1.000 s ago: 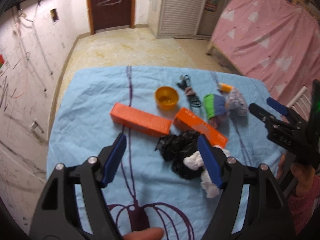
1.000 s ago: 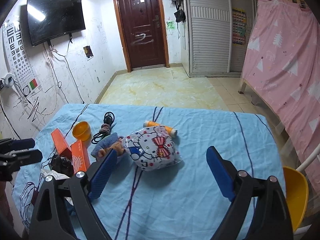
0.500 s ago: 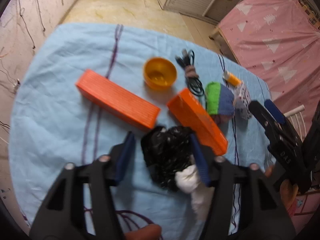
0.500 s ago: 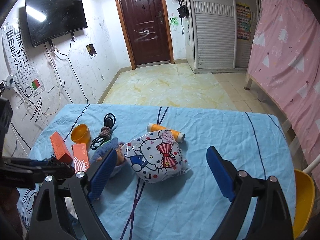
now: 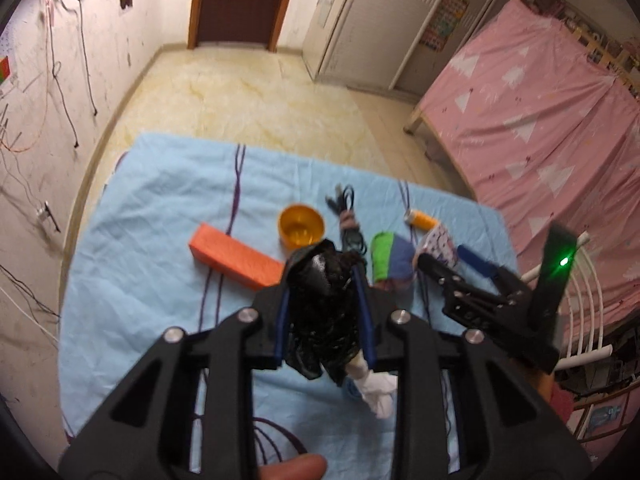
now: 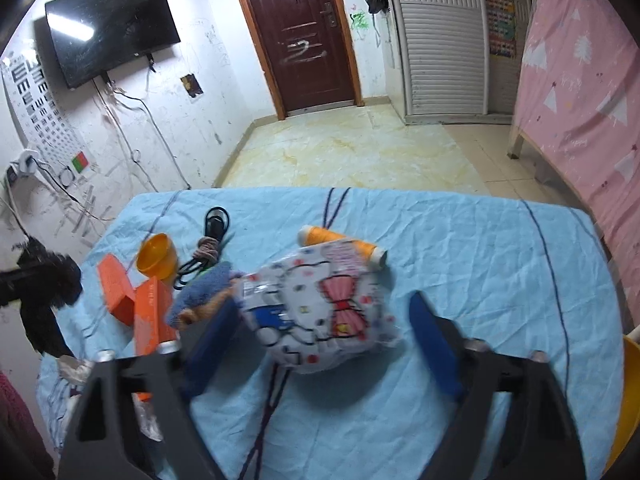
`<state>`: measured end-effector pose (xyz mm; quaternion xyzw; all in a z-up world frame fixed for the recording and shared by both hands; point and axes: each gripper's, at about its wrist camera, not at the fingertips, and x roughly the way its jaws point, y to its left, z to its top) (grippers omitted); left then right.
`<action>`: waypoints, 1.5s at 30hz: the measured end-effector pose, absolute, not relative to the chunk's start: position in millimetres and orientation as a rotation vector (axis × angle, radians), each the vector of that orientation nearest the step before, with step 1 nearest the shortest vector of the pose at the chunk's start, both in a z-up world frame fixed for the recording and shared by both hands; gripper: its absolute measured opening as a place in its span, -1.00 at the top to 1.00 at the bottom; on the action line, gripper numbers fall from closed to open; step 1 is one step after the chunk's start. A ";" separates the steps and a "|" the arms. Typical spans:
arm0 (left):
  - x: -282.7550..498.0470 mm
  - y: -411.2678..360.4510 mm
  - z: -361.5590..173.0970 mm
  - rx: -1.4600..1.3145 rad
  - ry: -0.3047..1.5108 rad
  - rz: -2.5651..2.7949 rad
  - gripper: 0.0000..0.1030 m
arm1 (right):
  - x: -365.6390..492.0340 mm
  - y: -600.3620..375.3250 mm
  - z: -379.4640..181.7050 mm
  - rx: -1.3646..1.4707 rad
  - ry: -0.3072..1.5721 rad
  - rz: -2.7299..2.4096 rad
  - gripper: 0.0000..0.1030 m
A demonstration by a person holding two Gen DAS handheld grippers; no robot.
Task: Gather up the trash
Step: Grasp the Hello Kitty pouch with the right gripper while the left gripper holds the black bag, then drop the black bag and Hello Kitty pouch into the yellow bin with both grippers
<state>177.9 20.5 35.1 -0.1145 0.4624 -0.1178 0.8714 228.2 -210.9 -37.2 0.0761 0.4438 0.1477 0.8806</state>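
Note:
My left gripper (image 5: 322,280) is closing on a crumpled black plastic bag (image 5: 320,320), its blue pads pressed on both sides, and holds it above the blue tablecloth (image 5: 152,248). A white tissue (image 5: 376,386) hangs below the bag. In the right wrist view the bag (image 6: 48,292) hangs at the far left. My right gripper (image 6: 324,336) straddles a white cartoon-cat foil bag (image 6: 320,308) lying on the cloth. Its jaws are closing, with a gap still showing at the right pad (image 6: 430,344). The same gripper (image 5: 444,256) shows in the left wrist view.
On the cloth lie two orange boxes (image 6: 116,284) (image 6: 152,316), an orange bowl (image 5: 301,226), a coiled black cable (image 6: 208,240), a blue-green cloth bundle (image 5: 390,260) and an orange spool (image 6: 340,240). A yellow chair (image 6: 630,392) stands at the right, a pink-covered bed (image 5: 540,128) beyond.
The left gripper's jaws shut on the black bag and lifted it off the cloth, tissue dangling. The right gripper moved down over the cartoon-cat bag and its jaws narrowed.

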 end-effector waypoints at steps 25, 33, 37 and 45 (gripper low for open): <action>161.0 -5.2 72.3 -0.206 0.873 -0.254 0.50 | 165.3 -268.2 18.8 0.275 0.747 0.333 0.29; 155.3 -66.2 84.2 -0.138 0.861 -0.329 0.50 | 136.2 -331.4 27.4 0.339 0.684 0.252 0.29; 151.6 -103.9 88.3 -0.094 0.859 -0.371 0.50 | 120.5 -368.4 24.6 0.380 0.657 0.198 0.29; 140.6 -204.3 87.0 0.017 0.869 -0.486 0.50 | 85.3 -448.5 11.8 0.444 0.621 0.052 0.29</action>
